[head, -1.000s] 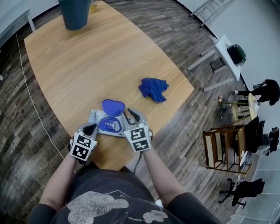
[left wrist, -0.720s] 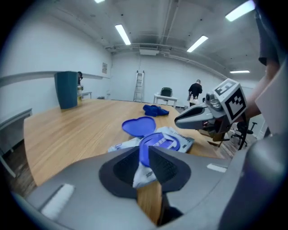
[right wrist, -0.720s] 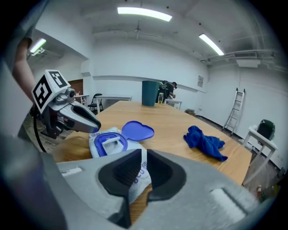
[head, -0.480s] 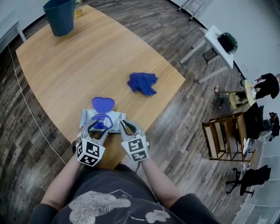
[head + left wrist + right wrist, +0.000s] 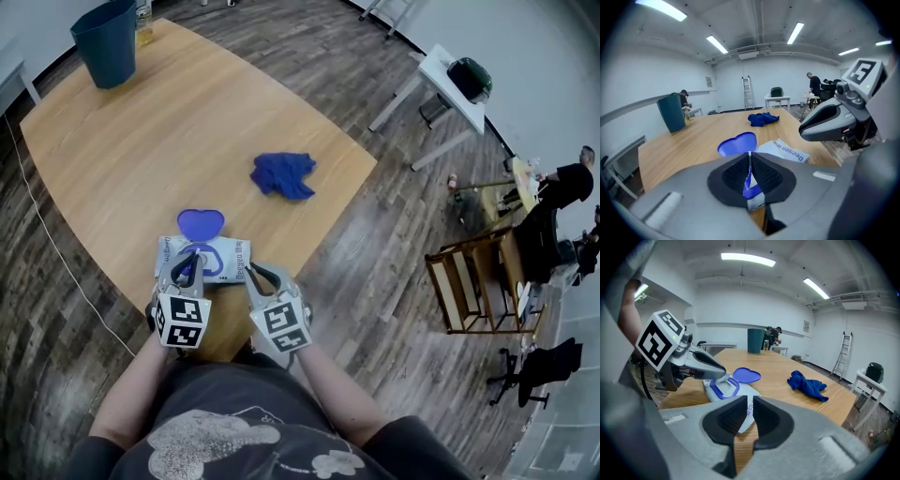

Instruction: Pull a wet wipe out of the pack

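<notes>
Checking head view: pack sits at the table's 6 o'clock edge, lid open toward 12. Left gripper is over the opening, right gripper at the pack's 4 o'clock corner.

Left gripper view: jaws have just been closing and now pinch the wet wipe.

Right gripper view: we read its jaws as narrow on the pack's corner.

Risk: a thin pinch slips or tears the wipe, and a weak corner hold lets the pack lift.
</notes>
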{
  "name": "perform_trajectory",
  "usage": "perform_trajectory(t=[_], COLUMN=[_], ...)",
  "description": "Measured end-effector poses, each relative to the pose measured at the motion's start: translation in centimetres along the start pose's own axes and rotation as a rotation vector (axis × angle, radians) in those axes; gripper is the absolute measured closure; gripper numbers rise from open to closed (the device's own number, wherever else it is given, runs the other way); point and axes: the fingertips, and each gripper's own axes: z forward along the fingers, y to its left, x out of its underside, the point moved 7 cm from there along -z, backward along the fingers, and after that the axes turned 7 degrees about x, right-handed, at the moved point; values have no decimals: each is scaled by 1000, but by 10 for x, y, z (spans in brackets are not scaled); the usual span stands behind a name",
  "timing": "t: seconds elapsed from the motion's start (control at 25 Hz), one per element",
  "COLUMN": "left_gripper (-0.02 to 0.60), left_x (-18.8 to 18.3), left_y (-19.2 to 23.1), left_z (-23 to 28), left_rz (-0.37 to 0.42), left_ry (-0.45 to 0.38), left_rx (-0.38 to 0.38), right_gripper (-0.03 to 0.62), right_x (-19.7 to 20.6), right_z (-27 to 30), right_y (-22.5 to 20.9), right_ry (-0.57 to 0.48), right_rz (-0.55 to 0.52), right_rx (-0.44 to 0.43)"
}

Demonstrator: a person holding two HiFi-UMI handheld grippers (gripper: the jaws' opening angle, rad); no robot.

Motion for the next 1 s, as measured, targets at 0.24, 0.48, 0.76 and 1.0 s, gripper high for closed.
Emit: perform_trajectory(t=[0.24,0.48,0.76,1.0], left_gripper=[553,554,552,552], left_x=[9,27,33,32], left_y=[25,43,43,41], left_z=[-11,-7,-2,-3], left_rz=[-80,-99,-119,-149], left_ry=[15,73,69,57], left_rx=[-37,-21,8,49], right_gripper=[565,546,534,523], right_x=[-13,-35,-44,-37], right_z=[11,42,79,91], right_y=[13,42,68,74], right_ry=[8,91,246,349], right_rz=[-29,-75,-146,-151], right_rx=[-55,-167,-254,-251])
